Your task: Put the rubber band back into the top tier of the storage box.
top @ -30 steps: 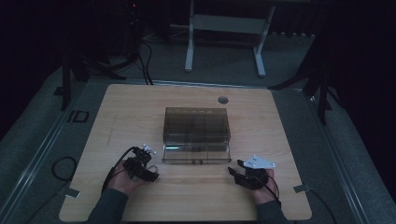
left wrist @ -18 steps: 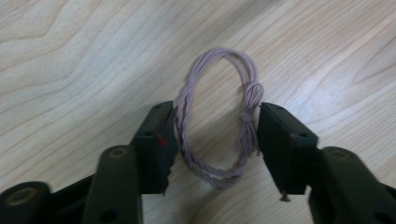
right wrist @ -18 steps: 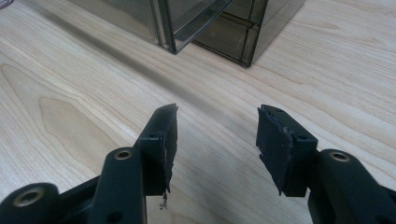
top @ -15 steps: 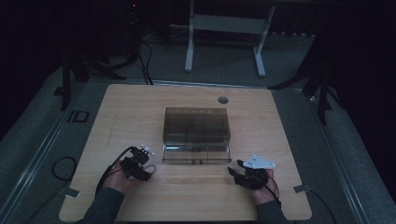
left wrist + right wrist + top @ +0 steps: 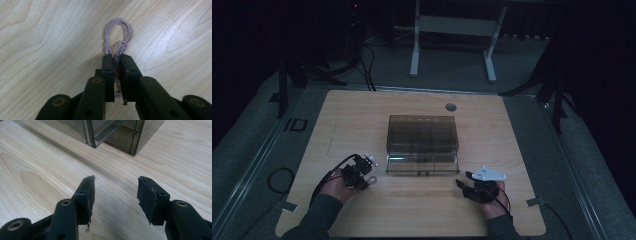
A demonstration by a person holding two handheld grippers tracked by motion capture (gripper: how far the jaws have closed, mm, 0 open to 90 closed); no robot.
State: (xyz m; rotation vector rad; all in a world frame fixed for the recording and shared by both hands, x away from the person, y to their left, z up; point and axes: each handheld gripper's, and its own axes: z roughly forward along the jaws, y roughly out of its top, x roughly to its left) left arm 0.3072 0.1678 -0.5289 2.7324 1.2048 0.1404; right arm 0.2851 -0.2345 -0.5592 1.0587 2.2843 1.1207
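Wooden table (image 5: 37, 37): left gripper (image 5: 116, 65) jaws pinch pale looped cord (image 5: 119, 37); right gripper (image 5: 116, 192) jaws spread.

A small bundle of pale lilac string (image 5: 117, 45), wound into a loop and knotted near its lower end, lay on the wooden surface (image 5: 45, 37). Its knotted end was pinched between the jaws of the left claw (image 5: 116, 67), the loop pointing toward 12 o'clock in the left gripper view.
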